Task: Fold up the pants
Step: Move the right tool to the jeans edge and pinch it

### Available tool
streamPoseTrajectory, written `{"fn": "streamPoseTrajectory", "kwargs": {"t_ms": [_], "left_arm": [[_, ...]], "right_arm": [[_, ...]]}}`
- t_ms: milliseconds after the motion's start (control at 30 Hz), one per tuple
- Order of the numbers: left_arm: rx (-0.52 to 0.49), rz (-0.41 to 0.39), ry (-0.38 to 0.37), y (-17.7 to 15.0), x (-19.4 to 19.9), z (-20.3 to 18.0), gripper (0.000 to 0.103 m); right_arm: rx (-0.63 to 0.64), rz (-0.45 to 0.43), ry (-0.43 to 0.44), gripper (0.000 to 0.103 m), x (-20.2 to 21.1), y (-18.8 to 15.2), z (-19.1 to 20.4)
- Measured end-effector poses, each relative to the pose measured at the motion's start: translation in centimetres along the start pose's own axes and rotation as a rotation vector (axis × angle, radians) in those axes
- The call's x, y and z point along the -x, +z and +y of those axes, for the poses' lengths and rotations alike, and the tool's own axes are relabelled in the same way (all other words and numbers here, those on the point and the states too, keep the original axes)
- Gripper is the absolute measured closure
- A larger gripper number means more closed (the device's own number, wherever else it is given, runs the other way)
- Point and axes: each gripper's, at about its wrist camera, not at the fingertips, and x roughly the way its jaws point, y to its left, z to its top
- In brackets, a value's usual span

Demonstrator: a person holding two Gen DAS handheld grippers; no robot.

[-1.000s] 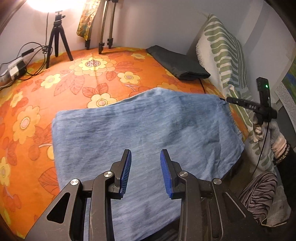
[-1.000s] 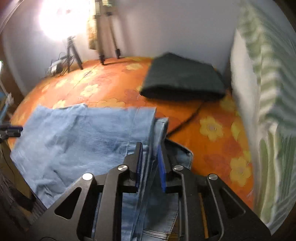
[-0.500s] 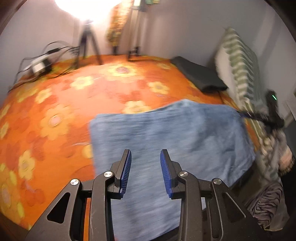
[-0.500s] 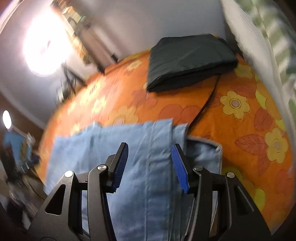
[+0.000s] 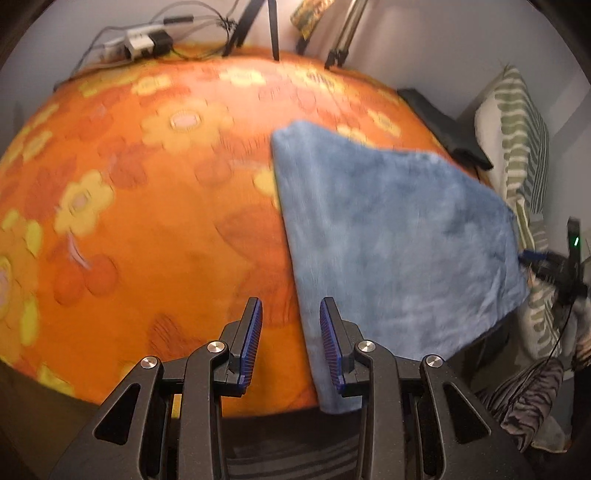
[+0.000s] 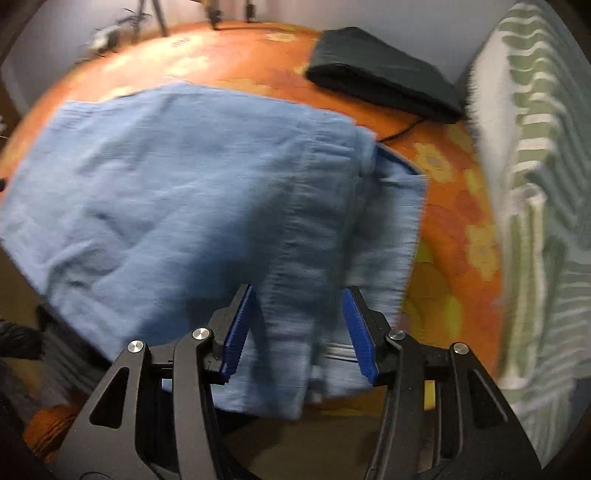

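Folded light-blue jeans [image 5: 399,240] lie on the orange flowered bedspread [image 5: 155,221] near its front edge. My left gripper [image 5: 290,347] hovers open over the jeans' left edge, with bedspread under its left finger and denim by its right finger. Nothing is pinched between its blue pads. In the right wrist view my right gripper [image 6: 299,328] stands open above the right part of the jeans [image 6: 192,192], where several layers and a hem overlap. The denim lies below the pads, not squeezed by them. The picture is motion-blurred.
A dark folded cloth [image 6: 380,74] lies at the back right, with a black cable [image 6: 402,129] running from it. A green-striped pillow [image 6: 535,184] lines the right side. Tripod legs [image 5: 273,33] and a power strip with cables [image 5: 144,38] stand at the back.
My right gripper has let go of the jeans' fold and opened; the denim now lies flat. My left gripper has slid left from over the jeans to their left edge.
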Motion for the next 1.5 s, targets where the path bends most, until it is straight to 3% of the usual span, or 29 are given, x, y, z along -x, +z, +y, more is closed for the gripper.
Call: {"fn": "streamPoseTrajectory", "kwargs": {"t_ms": [67, 200, 300, 400, 467, 500, 533, 600, 700, 833, 1000, 1100, 1233, 1400, 1467, 1500], "left_arm": [[-0.008, 0.003, -0.004, -0.3, -0.3, -0.4, 0.072], [-0.015, -0.009, 0.022, -0.3, -0.7, -0.7, 0.072], [0.055, -0.043, 0.004, 0.1, -0.3, 0.1, 0.072], [0.051, -0.071, -0.032, 0.4, 0.4, -0.2, 0.072], [0.037, -0.092, -0.065, 0.5, 1.0, -0.6, 0.072], [0.029, -0.094, -0.076, 0.5, 1.1, -0.8, 0.072], [0.022, -0.098, -0.079, 0.6, 1.2, -1.0, 0.072], [0.006, -0.101, -0.072, 0.7, 1.1, -1.2, 0.072], [0.006, -0.092, -0.04, 0.5, 0.6, -0.8, 0.072], [0.03, -0.066, -0.033, 0.1, -0.2, 0.2, 0.072], [0.077, -0.074, -0.113, -0.1, 0.2, 1.0, 0.072], [0.05, -0.094, -0.108, 0.2, 0.3, 0.1, 0.072], [-0.019, -0.061, 0.008, 0.2, -0.9, -1.2, 0.072], [-0.039, -0.069, 0.042, -1.1, -0.7, -1.1, 0.072], [-0.035, -0.08, 0.036, -1.7, -0.4, -0.7, 0.072], [-0.036, -0.082, 0.034, -2.0, -0.3, -0.7, 0.072]], "right_arm": [[-0.022, -0.03, -0.006, 0.052, 1.2, 0.7, 0.0], [-0.033, -0.122, 0.148, 0.052, 4.6, 3.5, 2.7], [0.007, -0.184, 0.288, 0.052, 6.8, 6.2, 7.0], [0.073, -0.216, 0.448, 0.052, 8.0, 9.3, 13.0], [0.134, -0.209, 0.512, 0.062, 7.6, 10.8, 17.1], [0.16, -0.203, 0.523, 0.077, 7.4, 11.0, 18.9], [0.199, -0.186, 0.534, 0.086, 6.8, 11.7, 21.2], [0.242, -0.14, 0.587, 0.088, 5.0, 13.0, 25.4], [0.259, -0.086, 0.628, 0.091, 2.1, 14.1, 29.5], [0.3, -0.034, 0.614, 0.092, -0.5, 14.7, 33.5], [0.332, 0.002, 0.577, 0.092, -2.7, 15.0, 35.8], [0.325, 0.003, 0.579, 0.092, -2.6, 15.2, 35.7], [0.31, -0.005, 0.611, 0.092, -1.1, 15.0, 34.6], [0.316, 0.032, 0.623, 0.092, -0.1, 14.5, 34.3], [0.311, 0.059, 0.645, 0.088, 0.0, 14.5, 34.6], [0.307, 0.068, 0.647, 0.079, 0.0, 14.5, 34.7]]}}
